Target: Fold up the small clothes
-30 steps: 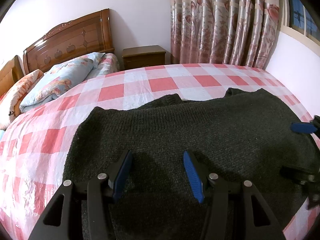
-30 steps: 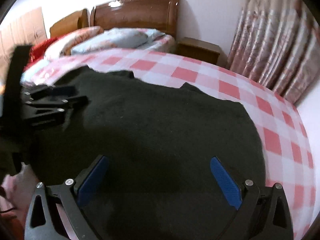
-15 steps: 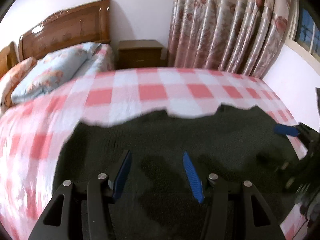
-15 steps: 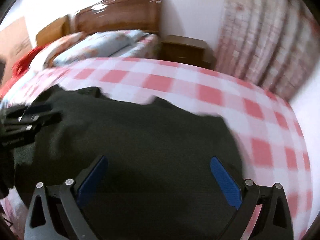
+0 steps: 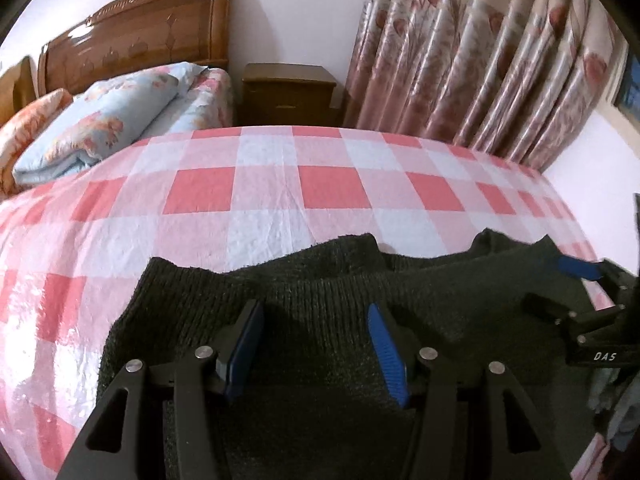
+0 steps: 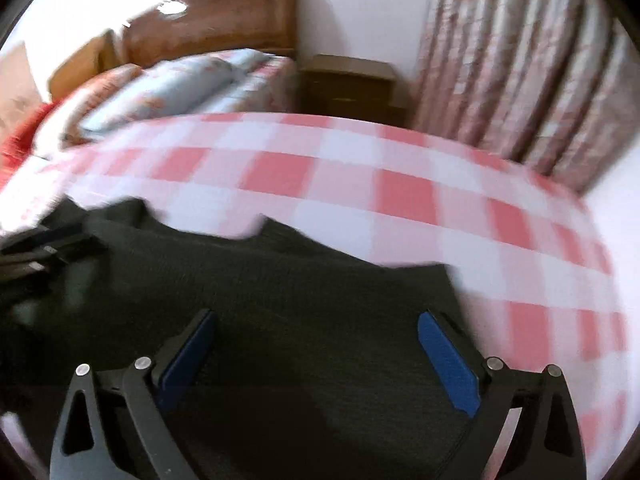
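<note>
One dark knitted sweater, spread across the lower half of the frame. Two grippers: the left gripper at bottom centre of the left wrist view, and the right gripper at bottom centre of the right wrist view, each with two blue-padded fingers set apart. One pink-and-white checked bedspread across the middle. One wooden nightstand, upper centre. One flowered curtain, upper right. Two wooden headboards: the larger headboard at upper left, the smaller headboard at the far left edge. One folded blue flowered quilt, left. One orange flowered pillow, far left.
</note>
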